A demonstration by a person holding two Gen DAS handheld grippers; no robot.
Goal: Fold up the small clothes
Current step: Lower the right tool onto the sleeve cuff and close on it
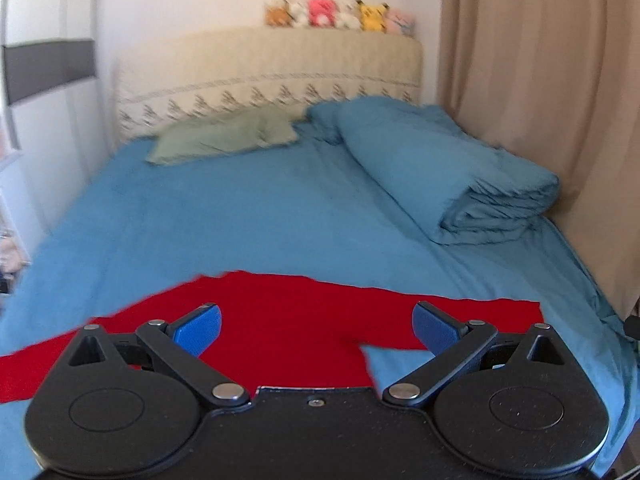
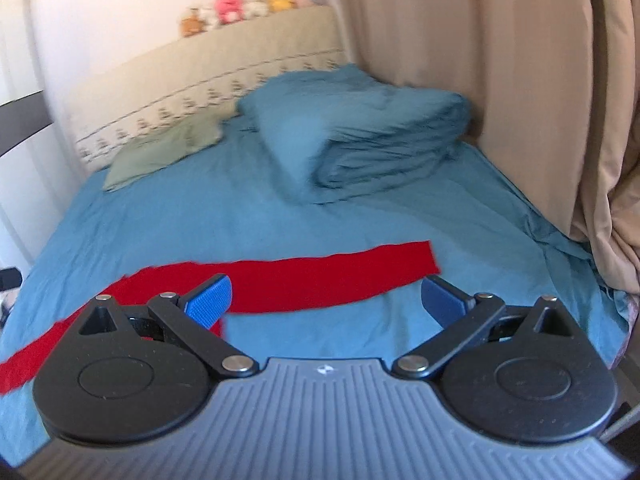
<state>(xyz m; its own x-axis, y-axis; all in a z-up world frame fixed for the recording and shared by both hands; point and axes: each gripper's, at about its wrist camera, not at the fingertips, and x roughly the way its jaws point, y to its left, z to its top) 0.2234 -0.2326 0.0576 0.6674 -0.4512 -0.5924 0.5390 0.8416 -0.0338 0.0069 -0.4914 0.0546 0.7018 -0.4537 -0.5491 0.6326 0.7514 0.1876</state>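
A bed covered with a teal sheet (image 1: 224, 216) fills most of both views. At its head a cream headboard (image 1: 272, 68) with a patterned band is set against a white wall, and a row of plush toys (image 1: 340, 14) is lined along its top. A pale green pillow (image 1: 224, 140) lies flat below the headboard on the left, and a folded teal duvet (image 1: 452, 168) is stacked on the right side of the bed, just beside a beige curtain (image 1: 532, 80) that hangs along that edge. A white wardrobe with a dark band (image 1: 48, 68) is seen at the far left.

The red garment (image 1: 288, 320) is spread flat on the sheet at the near end of the bed. In the left wrist view its body and one long sleeve reaching right are seen; in the right wrist view mainly that sleeve (image 2: 320, 280) is shown, stretched across the sheet.

The left gripper (image 1: 316, 326) is held above the garment with its blue pads (image 1: 198, 330) spread wide and nothing between them. The right gripper (image 2: 326, 300) is likewise spread wide and empty, above the sleeve and the bare sheet.

The lower part of the garment is hidden behind the gripper bodies, and its left side is cut off by the frame edge. Both views are blurred, so the plush toys and the headboard pattern cannot be made out in detail.
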